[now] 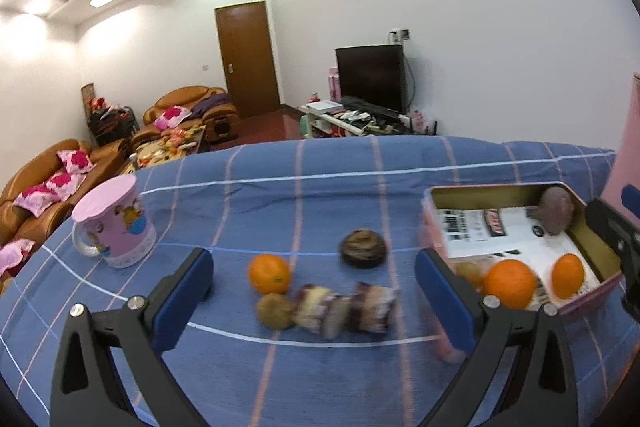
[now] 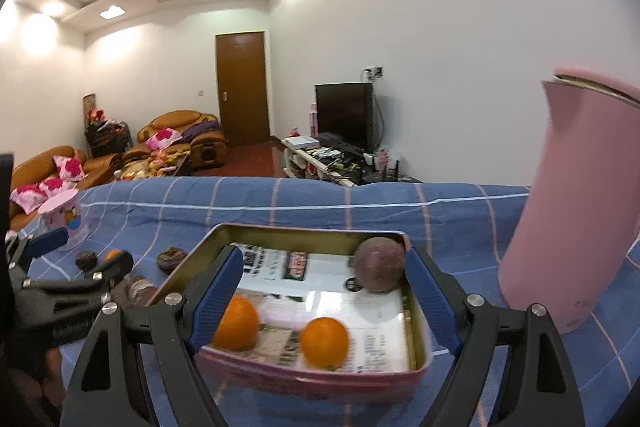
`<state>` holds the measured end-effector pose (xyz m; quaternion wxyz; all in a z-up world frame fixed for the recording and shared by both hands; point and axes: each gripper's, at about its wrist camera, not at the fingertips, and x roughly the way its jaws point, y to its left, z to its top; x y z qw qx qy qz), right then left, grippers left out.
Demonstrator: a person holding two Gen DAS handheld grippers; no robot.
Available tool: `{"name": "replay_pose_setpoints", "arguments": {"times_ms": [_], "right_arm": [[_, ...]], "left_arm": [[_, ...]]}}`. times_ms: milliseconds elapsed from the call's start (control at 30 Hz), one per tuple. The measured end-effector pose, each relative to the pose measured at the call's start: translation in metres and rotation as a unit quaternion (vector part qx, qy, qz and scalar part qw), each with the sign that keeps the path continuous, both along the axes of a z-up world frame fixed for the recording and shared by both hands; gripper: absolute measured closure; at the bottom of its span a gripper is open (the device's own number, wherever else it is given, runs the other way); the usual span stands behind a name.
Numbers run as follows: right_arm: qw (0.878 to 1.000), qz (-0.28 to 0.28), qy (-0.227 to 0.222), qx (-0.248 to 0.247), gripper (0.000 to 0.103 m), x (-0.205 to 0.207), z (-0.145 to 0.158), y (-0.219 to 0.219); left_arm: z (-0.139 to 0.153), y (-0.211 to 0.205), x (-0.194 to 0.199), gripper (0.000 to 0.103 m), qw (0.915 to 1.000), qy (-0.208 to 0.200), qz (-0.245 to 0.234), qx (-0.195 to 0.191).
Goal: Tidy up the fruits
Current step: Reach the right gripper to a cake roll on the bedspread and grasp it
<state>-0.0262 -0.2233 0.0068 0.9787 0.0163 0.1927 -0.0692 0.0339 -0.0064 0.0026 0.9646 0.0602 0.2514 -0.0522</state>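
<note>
**Fruit goes into the pink tin**

The pink tin sits near the right edge of the blue checked cloth. It is the home for the fruit, so two oranges lie by its near wall and a dark purple fruit rests in its far right corner.

More fruit waits on the cloth to the left of the tin: one orange, a brown fruit touching it, and a dark round fruit farther back.

The left gripper has its jaws spread wide around the loose fruit, holding nothing, likely ready to pick. The right gripper hangs over the tin, jaws spread and empty.

A pink mug stands by the left edge. A tall pink jug stands just right of the tin.
</note>
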Motion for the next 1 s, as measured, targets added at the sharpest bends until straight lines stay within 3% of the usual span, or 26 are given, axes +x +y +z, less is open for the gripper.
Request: {"name": "replay_pose_setpoints", "arguments": {"times_ms": [333, 533, 733, 833, 1000], "right_arm": [[0.998, 0.065, 0.026, -0.002, 0.019, 0.013, -0.005, 0.046], [0.991, 0.127, 0.042, -0.017, 0.02, 0.026, -0.006, 0.087], [0.971, 0.192, 0.104, -0.096, 0.033, 0.056, -0.013, 0.131], [0.959, 0.217, 0.14, -0.113, 0.044, 0.068, -0.02, 0.139], [0.936, 0.255, 0.195, -0.146, 0.045, 0.085, -0.033, 0.15]], "left_arm": [[0.006, 0.06, 0.028, 0.0, 0.9975, 0.016, 0.058, -0.037], [0.004, 0.079, 0.039, 0.0, 0.9959, 0.013, 0.089, -0.01], [0.007, 0.088, 0.045, 0.0, 0.9946, 0.006, 0.099, 0.03], [0.008, 0.092, 0.046, 0.0, 0.9946, 0.011, 0.093, 0.046], [0.009, 0.1, 0.047, 0.0, 0.9949, 0.021, 0.091, 0.036]]}}
